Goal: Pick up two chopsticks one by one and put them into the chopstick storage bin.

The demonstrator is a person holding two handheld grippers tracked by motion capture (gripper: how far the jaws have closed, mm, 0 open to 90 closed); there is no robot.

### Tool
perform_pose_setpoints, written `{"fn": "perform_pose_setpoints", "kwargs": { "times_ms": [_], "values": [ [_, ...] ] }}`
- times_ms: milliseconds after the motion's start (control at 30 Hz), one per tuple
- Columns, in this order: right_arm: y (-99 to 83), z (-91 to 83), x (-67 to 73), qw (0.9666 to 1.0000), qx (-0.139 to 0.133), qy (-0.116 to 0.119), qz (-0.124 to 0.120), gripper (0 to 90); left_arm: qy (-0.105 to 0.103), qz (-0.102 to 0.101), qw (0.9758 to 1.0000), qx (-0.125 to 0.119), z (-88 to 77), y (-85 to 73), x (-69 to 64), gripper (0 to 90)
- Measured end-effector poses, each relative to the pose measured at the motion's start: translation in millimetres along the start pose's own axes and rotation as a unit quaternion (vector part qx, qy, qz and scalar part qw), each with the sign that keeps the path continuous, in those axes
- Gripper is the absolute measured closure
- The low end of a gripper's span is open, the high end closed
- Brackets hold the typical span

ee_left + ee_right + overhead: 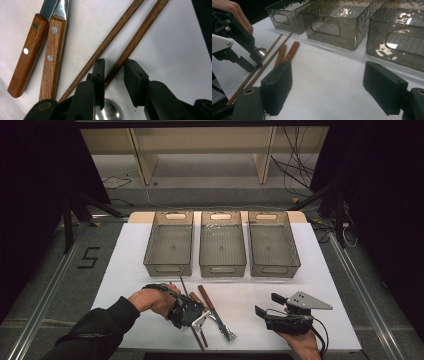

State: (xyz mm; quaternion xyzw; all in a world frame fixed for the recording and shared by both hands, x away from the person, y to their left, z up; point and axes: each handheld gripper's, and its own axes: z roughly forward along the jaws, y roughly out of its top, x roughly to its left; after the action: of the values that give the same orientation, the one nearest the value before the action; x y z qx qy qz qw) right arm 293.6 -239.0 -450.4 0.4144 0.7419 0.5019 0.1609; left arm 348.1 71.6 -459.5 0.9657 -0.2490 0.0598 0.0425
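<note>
Two long wooden chopsticks [184, 286] lie slanted near the table's front, beside a wood-handled fork [216, 315] and a wood-handled knife [26, 56]. My left gripper [186, 314] points down over them. Its jaws [114, 72] straddle the right-hand chopstick [140, 35], with a gap still showing at the right pad, so it is open. The other chopstick [112, 35] runs just outside the left jaw. A shiny spoon bowl [108, 113] sits under the gripper. My right gripper [269, 305] rests at the front right, wide open [329, 85] with nothing between its jaws.
Three clear grey bins [167, 268] [222, 269] [275, 269] stand side by side across the back of the white table [325, 285]. The table's front edge lies close behind both hands. Cables lie on the floor beyond the table.
</note>
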Motion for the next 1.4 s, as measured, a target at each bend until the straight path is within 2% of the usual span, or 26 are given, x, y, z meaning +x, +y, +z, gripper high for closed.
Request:
{"fn": "perform_pose_setpoints", "kwargs": {
  "times_ms": [400,533,800,1233,1400],
  "values": [
    [-0.1,0.0,-0.8,1.0,0.001,0.0,0.004,24.6,-0.003,0.014,0.9999,-0.003,0.3,0.9,0.4,75.9],
    [-0.1,-0.1,-0.9,1.0,0.001,0.001,0.007,24.6,-0.001,0.027,0.9996,-0.006,0.2,0.7,0.7,77.6],
    [-0.2,-0.2,-1.4,1.0,0.001,0.0,0.008,24.6,0.006,0.039,0.9992,-0.012,0.9,1.4,4.5,80.5],
    [-0.3,-0.1,-1.5,1.0,0.001,-0.001,0.01,24.6,0.014,0.042,0.9987,-0.024,1.4,-0.5,6.6,83.8],
    [-0.3,0.1,-1.6,1.0,0.002,-0.001,0.009,24.6,0.028,0.044,0.9981,-0.032,-0.5,-2.9,5.5,84.2]
  ]
}}
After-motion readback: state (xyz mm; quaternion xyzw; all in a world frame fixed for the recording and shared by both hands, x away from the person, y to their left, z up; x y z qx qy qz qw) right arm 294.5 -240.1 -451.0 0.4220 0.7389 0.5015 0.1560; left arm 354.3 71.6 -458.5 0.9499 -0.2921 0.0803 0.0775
